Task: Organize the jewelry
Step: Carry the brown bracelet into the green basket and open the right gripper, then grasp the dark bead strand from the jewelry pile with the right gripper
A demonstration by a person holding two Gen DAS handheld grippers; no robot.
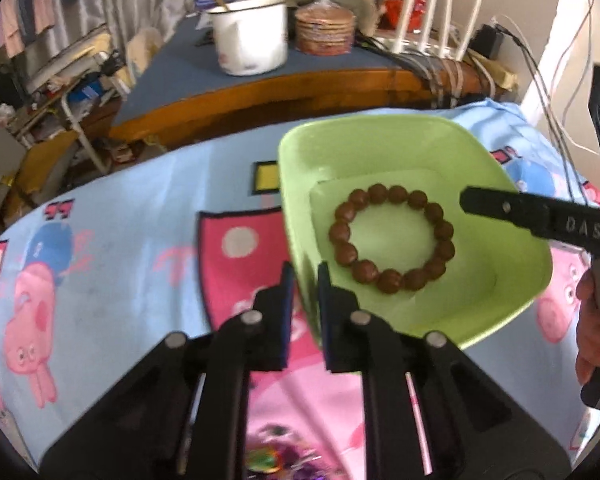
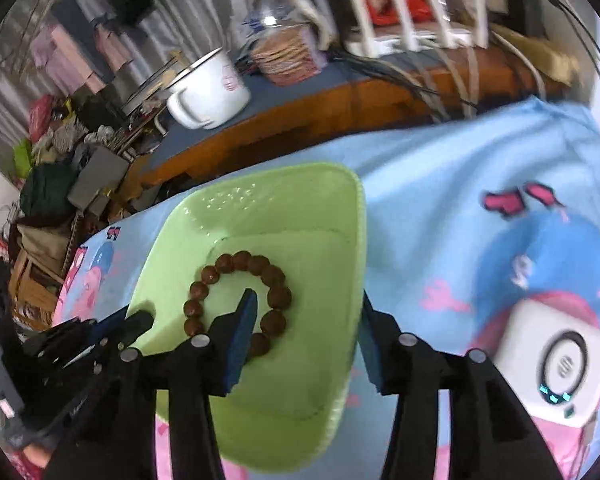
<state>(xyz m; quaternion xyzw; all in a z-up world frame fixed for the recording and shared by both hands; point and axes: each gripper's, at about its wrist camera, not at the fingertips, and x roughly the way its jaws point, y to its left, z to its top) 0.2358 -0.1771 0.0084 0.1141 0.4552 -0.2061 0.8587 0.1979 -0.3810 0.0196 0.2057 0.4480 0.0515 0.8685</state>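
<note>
Pinching the green tray (image 1: 500, 184) by its rim at about 8 o'clock, the left gripper (image 1: 303, 276) looks to be steadying it on the cartoon blanket (image 1: 120, 216). The bead bracelet (image 1: 392, 236) lies flat mid-tray. Right gripper (image 2: 306, 306) hangs over it with fingers apart and nothing held, one finger inside the bead loop, the other outside the tray at 3 o'clock, so probably just dropped or about to grab

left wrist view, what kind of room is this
Probably a lived-in bedroom or home living space: a cartoon-print bedsheet covers the work surface, clothes hang at the back, and a white enamel mug sits on a cluttered wooden table.
</note>
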